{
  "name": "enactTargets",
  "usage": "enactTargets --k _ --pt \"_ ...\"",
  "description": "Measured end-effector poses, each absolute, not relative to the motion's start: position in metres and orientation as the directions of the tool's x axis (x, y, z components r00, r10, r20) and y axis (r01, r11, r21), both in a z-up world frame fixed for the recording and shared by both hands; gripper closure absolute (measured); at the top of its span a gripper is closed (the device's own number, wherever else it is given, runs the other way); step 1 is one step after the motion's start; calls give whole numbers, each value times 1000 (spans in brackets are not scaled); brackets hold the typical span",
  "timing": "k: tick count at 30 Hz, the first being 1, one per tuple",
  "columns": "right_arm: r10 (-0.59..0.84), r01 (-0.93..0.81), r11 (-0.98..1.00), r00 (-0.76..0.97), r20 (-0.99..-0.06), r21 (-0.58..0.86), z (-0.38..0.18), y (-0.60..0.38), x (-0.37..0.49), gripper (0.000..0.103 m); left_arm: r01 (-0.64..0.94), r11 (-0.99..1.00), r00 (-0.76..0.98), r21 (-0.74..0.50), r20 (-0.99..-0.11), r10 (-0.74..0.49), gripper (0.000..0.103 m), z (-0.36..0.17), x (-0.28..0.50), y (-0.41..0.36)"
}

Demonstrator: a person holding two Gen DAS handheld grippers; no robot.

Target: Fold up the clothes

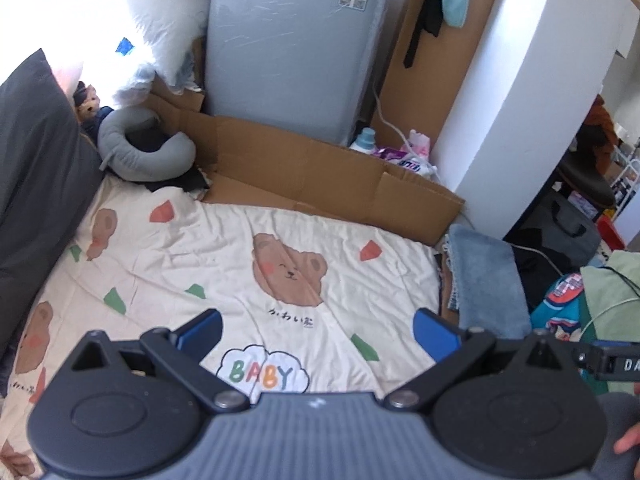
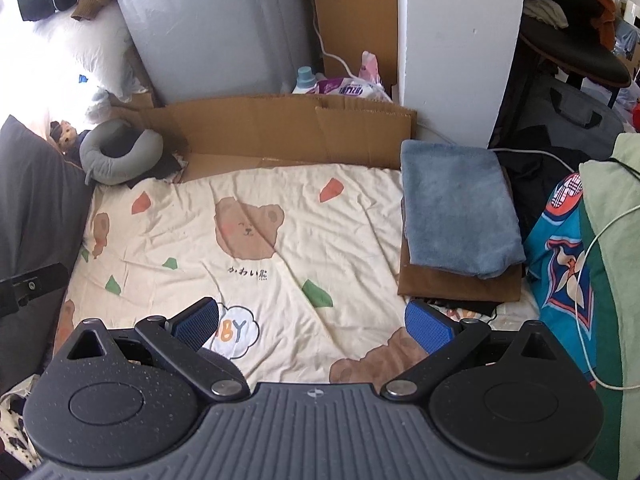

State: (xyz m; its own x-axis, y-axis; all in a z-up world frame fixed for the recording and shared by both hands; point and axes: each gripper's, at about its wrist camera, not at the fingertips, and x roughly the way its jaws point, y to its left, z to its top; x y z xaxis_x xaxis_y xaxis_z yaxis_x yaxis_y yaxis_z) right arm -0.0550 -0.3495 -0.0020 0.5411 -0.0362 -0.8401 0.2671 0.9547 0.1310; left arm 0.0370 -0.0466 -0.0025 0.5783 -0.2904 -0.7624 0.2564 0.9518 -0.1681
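A folded blue-grey towel (image 2: 460, 212) lies on a folded brown garment (image 2: 456, 286) at the right side of the bed; in the left wrist view the towel (image 1: 486, 280) shows at the right. A cream bear-print sheet (image 2: 248, 240) (image 1: 224, 264) covers the bed. My left gripper (image 1: 318, 334) hovers open over the sheet with nothing between its blue pads. My right gripper (image 2: 316, 322) is likewise open and holds nothing, its right finger (image 2: 430, 328) just in front of the brown garment. A teal patterned garment (image 2: 560, 248) lies crumpled right of the stack.
Flattened cardboard (image 2: 288, 132) lines the bed's far edge before a grey appliance (image 2: 216, 28). A grey neck pillow (image 2: 120, 154) and a dark pillow (image 2: 32, 208) sit at left. A white pillar (image 2: 456, 48), a pale green cushion (image 2: 616, 264) with a white cable, and bags stand at right.
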Motion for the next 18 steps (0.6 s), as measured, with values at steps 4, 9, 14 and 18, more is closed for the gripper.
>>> enactTargets --k 4,9,14,18 --pt "-30 264 955 529 -848 131 -10 -349 -58 1 235 958 564 -163 -780 -271 1 -10 34 -47" --pt "-20 251 959 521 -853 131 -17 -348 -61 1 236 962 550 -140 -796 -251 1 -19 29 -51" --pt "-6 238 962 512 -859 136 -23 -347 -62 1 231 965 539 -123 -810 -233 1 -25 25 -54" --pt "-2 228 965 504 -863 131 -27 -346 -61 1 221 968 537 -119 -814 -223 1 -30 21 -53"
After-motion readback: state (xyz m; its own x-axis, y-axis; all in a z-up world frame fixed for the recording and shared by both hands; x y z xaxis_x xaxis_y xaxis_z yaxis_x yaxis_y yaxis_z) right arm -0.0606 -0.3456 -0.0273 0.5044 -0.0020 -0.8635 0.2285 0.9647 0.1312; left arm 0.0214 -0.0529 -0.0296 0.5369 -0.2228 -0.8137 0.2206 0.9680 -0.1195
